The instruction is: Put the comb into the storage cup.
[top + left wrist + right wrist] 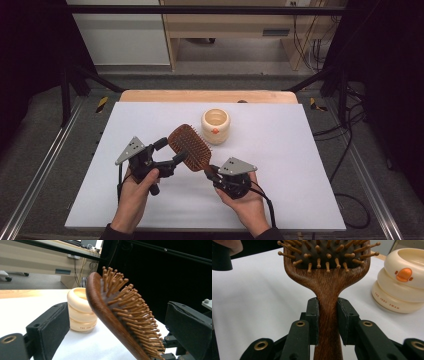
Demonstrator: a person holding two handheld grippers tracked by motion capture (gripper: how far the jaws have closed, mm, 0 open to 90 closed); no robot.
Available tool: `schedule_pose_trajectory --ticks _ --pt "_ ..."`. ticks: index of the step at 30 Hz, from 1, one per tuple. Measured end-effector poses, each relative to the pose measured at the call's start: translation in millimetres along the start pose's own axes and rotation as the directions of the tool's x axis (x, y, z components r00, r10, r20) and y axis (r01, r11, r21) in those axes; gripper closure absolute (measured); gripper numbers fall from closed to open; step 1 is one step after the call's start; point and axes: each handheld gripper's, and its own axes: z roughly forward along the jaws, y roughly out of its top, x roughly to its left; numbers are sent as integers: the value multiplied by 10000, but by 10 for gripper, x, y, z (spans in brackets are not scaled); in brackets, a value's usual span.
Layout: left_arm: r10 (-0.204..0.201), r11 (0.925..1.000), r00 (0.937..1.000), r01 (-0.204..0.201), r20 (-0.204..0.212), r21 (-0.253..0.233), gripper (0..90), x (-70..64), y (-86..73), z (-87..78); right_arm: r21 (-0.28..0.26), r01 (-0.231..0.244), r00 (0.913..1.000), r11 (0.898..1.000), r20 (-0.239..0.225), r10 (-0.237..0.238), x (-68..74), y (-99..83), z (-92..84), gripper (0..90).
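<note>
Risk: the hairbrush (189,146) is gripped by the right gripper (214,175) low on its narrow handle only, w/ the heavy head far out, so it could be levered round or slid thru the jaws if knocked. A knock is likeliest from the left gripper (170,151), whose jaws are spread wide either side of the head, nothing clamped; if closed on the bristle side, pins could be bent or the brush twisted loose. The cream cup (215,126) just behind could be tipped by a swing.

Brush is held above the tabletop (280,165), between both grippers. Dark reddish-brown wood, oval paddle head, grey cushion, wooden ball-tipped pins (125,307); grain is seen on the handle (328,322).
</note>
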Motion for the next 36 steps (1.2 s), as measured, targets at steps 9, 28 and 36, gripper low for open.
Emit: schedule_pose_trajectory --ticks 9,28,36 --pt "-856 9962 9952 862 467 -109 141 50 -4 -16 -133 229 9996 9996 -153 -231 88 25 43 726" --pt "-1746 9838 9829 1765 580 -299 326 99 -21 -40 -288 461 9986 9985 -262 -469 216 41 141 726" --pt "-2041 9779 9781 2056 399 -389 399 112 -1 -73 -198 436 9986 9989 -279 -441 288 50 251 727"
